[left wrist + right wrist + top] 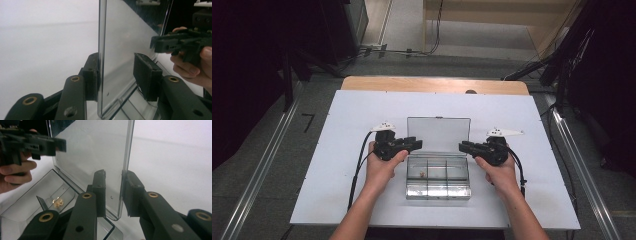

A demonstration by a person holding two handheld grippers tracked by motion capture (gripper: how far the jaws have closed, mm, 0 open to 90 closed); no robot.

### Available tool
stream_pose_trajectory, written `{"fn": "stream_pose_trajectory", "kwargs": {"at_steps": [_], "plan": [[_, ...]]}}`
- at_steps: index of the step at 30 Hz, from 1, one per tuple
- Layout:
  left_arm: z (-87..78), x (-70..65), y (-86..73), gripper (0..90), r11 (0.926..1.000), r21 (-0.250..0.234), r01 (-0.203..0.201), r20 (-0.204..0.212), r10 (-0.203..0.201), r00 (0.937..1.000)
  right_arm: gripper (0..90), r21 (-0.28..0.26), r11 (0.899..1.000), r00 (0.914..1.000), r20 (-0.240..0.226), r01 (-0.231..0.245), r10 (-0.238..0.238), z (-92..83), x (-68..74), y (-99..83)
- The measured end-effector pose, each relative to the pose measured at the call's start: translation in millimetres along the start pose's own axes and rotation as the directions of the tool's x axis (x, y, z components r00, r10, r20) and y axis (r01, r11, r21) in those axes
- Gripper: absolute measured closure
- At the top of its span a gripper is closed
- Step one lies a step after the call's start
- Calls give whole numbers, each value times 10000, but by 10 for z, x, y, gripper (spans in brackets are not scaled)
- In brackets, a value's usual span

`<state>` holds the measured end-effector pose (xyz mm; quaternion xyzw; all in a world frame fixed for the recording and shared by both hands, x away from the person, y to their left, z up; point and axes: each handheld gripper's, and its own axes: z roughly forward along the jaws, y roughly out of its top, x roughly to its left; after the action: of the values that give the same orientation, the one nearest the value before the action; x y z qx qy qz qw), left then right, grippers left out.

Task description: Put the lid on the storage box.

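Clear plastic box [438, 177] with upright lid [438, 134], small golden bits [58, 202] in one compartment. Left gripper [117, 75] at nine o'clock, part-open, straddling lid edge, one pad touching. Right gripper [114, 193] at three o'clock, likewise.

No text, label, brand, number or sign can be read anywhere: the clear box [438, 172], its raised lid [438, 134] and the white table [352, 110] carry no legible marking.

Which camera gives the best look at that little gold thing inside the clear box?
The right gripper view: the small gold piece lies close by in a compartment of the clear box. The high view shows it as a tiny speck. In the left gripper view I cannot make it out behind the upright lid.
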<state>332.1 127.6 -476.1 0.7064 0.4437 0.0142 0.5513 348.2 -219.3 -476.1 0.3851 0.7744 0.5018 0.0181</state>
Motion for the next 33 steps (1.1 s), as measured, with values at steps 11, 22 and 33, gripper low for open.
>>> {"fn": "stream_pose_trajectory", "kwargs": {"at_steps": [11, 22, 33], "plan": [[-80, -102, 139, 498, 9927, -900, -808, -307, 784, 9965, 720, -264, 9981, 9984, 134, 551, -548, -15, 23, -32], [-145, -151, 108, 589, 9902, -1015, -959, -124, 951, 9954, 687, -359, 9961, 9964, 302, 800, -789, -67, 87, -8], [-189, -218, 73, 589, 9890, -900, -1171, -59, 1170, 9931, 556, -1026, 9894, 9943, 382, 1030, -996, -297, 236, 182]]}}
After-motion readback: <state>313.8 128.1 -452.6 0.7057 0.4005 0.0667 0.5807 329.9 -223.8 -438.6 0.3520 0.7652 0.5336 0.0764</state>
